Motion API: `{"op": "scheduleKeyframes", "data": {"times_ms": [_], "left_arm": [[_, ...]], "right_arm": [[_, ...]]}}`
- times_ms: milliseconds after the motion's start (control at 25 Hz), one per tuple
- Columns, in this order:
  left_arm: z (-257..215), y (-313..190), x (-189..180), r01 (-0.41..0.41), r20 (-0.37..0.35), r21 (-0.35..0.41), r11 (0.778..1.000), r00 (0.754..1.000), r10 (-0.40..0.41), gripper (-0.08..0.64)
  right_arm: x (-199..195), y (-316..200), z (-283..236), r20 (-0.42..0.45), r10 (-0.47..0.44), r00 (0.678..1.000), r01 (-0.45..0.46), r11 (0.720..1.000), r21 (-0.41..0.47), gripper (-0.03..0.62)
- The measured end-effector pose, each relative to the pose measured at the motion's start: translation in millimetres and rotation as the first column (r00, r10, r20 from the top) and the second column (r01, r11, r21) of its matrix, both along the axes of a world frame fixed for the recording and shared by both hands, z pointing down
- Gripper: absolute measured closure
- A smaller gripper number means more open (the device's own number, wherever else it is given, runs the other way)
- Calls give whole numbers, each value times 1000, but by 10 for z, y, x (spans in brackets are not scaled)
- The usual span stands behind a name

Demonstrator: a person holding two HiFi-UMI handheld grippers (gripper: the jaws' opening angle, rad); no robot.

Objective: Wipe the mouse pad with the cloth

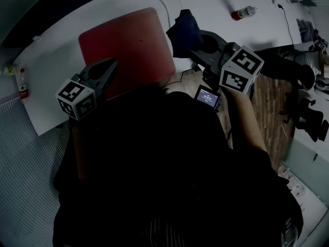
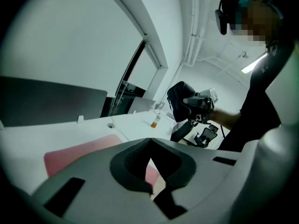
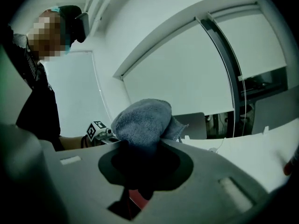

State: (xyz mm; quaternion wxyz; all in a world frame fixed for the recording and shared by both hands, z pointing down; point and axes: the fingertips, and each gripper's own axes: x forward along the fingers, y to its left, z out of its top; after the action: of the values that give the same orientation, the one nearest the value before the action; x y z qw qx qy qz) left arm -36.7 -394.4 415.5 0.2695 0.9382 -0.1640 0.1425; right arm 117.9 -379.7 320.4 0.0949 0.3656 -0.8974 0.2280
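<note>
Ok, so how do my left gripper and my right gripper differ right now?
The right gripper is shut on the blue cloth; the left gripper has its jaws together with nothing between them. In the head view the left gripper shows against the red mouse pad's near edge, while the right gripper sits past the pad's right edge. Both are shut.

On table [image 1: 216, 4]: mouse pad [image 1: 128, 48] left of middle, reaching front edge. Cable [image 1: 165, 12] behind pad's right corner, running toward far edge. Bottle [image 1: 242, 13] lying at back right, well apart from pad. Second bottle [image 1: 22, 86] upright beside table's left end. Cloth [image 1: 185, 32] between jaws of right gripper [image 1: 198, 41], just right of pad. Left gripper [image 1: 112, 65] over pad's front left part, jaws together. Small screen [image 1: 207, 96] under right gripper, before table's front edge.
</note>
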Motion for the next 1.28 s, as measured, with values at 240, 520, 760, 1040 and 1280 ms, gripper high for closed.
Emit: {"op": "scheduleKeyframes", "data": {"times_ms": [240, 520, 760, 1040, 1280], "left_arm": [[553, -4, -179, -44, 46, -107, 993, 998, 49, 551], [921, -44, -117, -84, 118, -148, 985, 988, 102, 551], [1315, 19, -220, -53, 220, -214, 975, 970, 101, 551], [1674, 165, -221, 17, 340, -301, 954, 936, 91, 551], [1932, 107, -228, 95, 437, -329, 940, 897, 63, 551]], "right_arm": [[-136, -119, 306, -166, -1, 986, -14, 996, -90, 525], [-264, -251, 562, -243, -111, 964, 69, 982, -174, 525], [-237, -346, 1020, -308, -231, 923, 152, 953, -261, 524], [-85, -500, 1450, -261, -311, 914, 222, 922, -318, 523], [-53, -684, 1815, -213, -365, 906, 279, 895, -349, 523]]}}
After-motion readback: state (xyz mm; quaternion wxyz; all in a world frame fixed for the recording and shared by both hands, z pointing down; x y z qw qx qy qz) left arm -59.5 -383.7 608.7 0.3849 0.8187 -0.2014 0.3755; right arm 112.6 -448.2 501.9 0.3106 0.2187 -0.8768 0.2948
